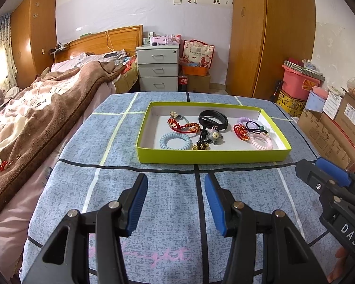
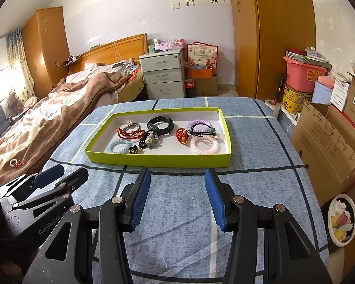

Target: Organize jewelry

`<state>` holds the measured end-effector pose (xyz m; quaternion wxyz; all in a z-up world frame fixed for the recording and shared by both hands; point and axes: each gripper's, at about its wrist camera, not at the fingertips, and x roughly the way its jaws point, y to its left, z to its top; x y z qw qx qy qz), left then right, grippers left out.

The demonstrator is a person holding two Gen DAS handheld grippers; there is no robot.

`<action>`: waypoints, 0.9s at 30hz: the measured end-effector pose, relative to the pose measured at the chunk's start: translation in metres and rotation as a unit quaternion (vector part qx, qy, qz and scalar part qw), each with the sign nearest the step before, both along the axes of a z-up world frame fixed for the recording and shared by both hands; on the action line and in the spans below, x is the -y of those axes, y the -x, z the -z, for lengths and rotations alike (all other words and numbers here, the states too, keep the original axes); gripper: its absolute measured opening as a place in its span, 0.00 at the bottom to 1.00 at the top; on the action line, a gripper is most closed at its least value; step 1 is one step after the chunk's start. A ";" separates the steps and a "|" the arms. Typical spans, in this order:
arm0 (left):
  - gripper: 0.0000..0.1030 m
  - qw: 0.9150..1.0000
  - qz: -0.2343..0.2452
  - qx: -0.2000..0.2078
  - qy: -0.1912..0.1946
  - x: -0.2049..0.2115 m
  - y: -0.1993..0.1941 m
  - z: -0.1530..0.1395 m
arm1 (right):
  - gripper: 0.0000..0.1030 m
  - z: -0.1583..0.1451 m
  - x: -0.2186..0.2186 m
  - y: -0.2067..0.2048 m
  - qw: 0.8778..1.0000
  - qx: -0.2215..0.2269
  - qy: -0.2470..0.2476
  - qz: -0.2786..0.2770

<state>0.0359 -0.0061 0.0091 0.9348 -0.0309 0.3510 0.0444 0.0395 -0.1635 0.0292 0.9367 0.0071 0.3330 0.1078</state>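
Note:
A lime-green tray (image 1: 213, 156) (image 2: 158, 160) sits on the blue checked cloth ahead of both grippers. It holds several hair ties and bracelets: a blue coil tie (image 1: 175, 141) (image 2: 118, 146), a pink coil tie (image 1: 260, 142) (image 2: 204, 145), a black band (image 1: 213, 118) (image 2: 160, 123), a red cord bracelet (image 1: 183, 125) (image 2: 130, 133) and a bear charm (image 1: 215, 135) (image 2: 151, 140). My left gripper (image 1: 176, 179) is open and empty, short of the tray. My right gripper (image 2: 177, 174) is open and empty too; it shows in the left wrist view (image 1: 324, 172).
A bed with a brown blanket (image 1: 47, 108) lies to the left; a small white ring and red trinket (image 1: 1, 164) rest on it. Cardboard boxes (image 2: 329, 142) stand right of the table. A bowl (image 2: 342, 220) sits on the floor at right.

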 end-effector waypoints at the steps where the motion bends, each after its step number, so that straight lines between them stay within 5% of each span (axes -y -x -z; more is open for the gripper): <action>1: 0.51 1.000 0.001 0.000 0.001 0.000 0.000 0.000 | 0.47 0.000 0.000 0.000 1.000 0.000 0.000 0.000; 27: 0.51 1.000 0.000 -0.002 0.001 -0.001 0.002 -0.001 | 0.47 0.000 -0.003 0.003 1.000 -0.001 -0.002 -0.002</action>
